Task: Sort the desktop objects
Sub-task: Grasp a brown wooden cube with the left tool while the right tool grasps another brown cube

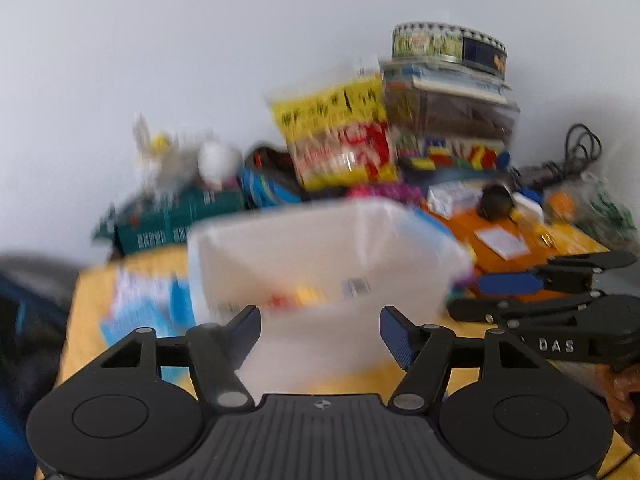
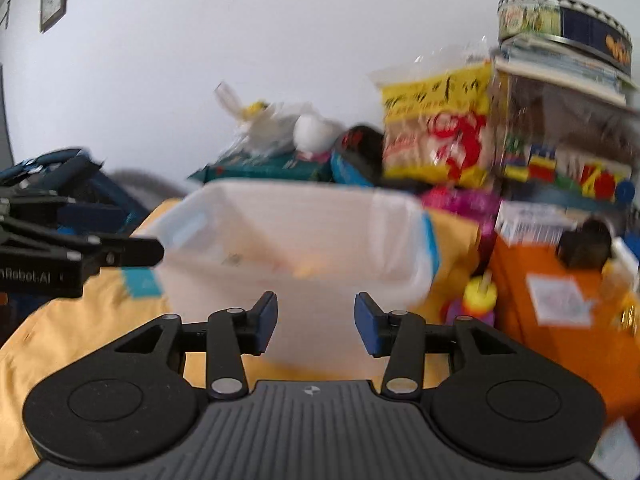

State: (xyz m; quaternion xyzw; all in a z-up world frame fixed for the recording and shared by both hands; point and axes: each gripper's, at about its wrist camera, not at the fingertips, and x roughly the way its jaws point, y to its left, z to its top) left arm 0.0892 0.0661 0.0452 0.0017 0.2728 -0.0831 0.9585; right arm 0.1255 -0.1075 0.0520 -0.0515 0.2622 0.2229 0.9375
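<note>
Blue-padded jaws of the left gripper (image 1: pixel 320 330) are shown spread apart with nothing between them, directed at the near wall of the translucent white plastic bin (image 1: pixel 320 248). The right gripper (image 2: pixel 316 322) is likewise seen parted and empty before the same bin (image 2: pixel 296 236); each gripper appears sideways at the edge of the other's view.

The step in hand is judged to fall between a deposit and the next pick, since neither gripper carries anything. For the next move, an unsorted object must be chosen, approached and closed upon.

Inside the bin, a few small pieces in red, yellow and grey are seen on the floor; blur prevents their identification. The bin stands on a yellow cloth-covered desk (image 1: pixel 92 300).

Behind the bin, a yellow-and-red printed snack bag (image 1: pixel 340 136) leans upright. To the right of the bin lies an orange flat surface (image 2: pixel 560 340) bearing a white paper slip. Behind and right of the bin, a clear box of coloured building bricks (image 1: pixel 456 152) is topped by a round printed tin (image 1: pixel 448 44).
</note>
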